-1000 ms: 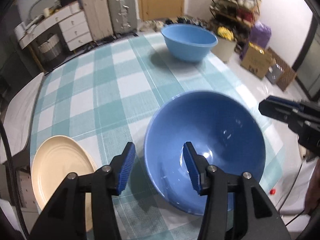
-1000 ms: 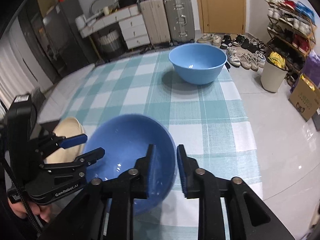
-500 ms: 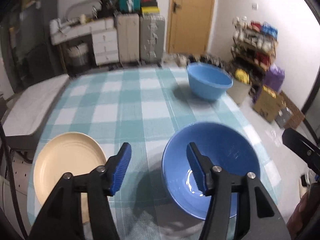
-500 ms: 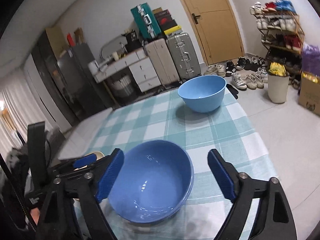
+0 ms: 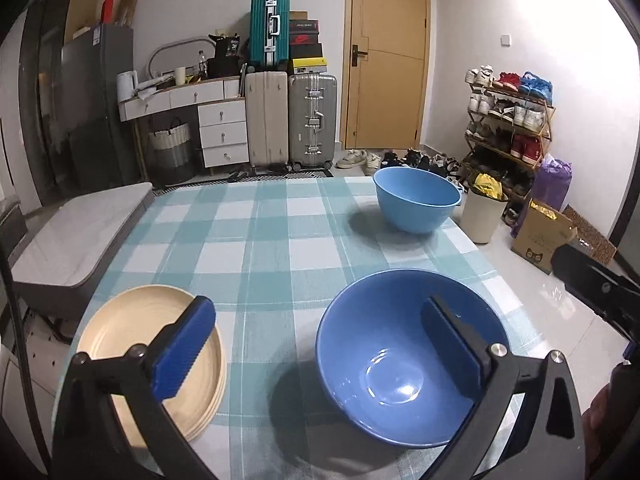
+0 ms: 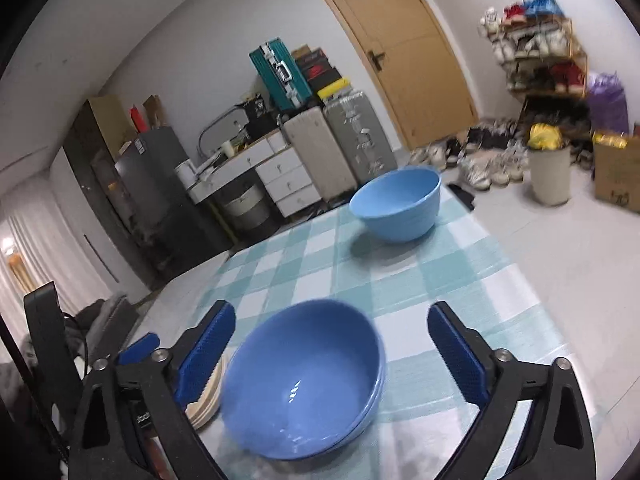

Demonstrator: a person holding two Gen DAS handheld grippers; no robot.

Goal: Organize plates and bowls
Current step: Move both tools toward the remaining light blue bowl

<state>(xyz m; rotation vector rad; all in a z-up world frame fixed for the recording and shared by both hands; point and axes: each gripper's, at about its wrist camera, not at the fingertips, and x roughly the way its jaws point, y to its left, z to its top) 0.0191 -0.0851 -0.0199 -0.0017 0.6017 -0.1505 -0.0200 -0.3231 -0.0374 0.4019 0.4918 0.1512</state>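
A dark blue bowl (image 5: 380, 340) (image 6: 304, 376) rests on the checked tablecloth (image 5: 260, 240) near the front edge. To its left sits a stack of cream plates (image 5: 120, 332) (image 6: 208, 396). A light blue bowl (image 5: 416, 200) (image 6: 396, 204) stands at the far right of the table. My left gripper (image 5: 320, 348) is opening wide above the dark bowl's left rim, and its pads touch nothing. My right gripper (image 6: 332, 354) is also opening. The dark bowl lies between its fingers, clear of both pads.
A grey bench (image 5: 72, 236) adjoins the table's left side. Beyond the table are suitcases (image 5: 312, 120), white drawers (image 5: 222, 132) and a door. A shoe rack (image 5: 508, 120), a bin (image 5: 482, 216) and a cardboard box (image 5: 540, 236) stand on the floor to the right.
Both grippers released the dark blue bowl's rim, opened wide and drew back while tilting up. The bowl now sits free on the cloth.
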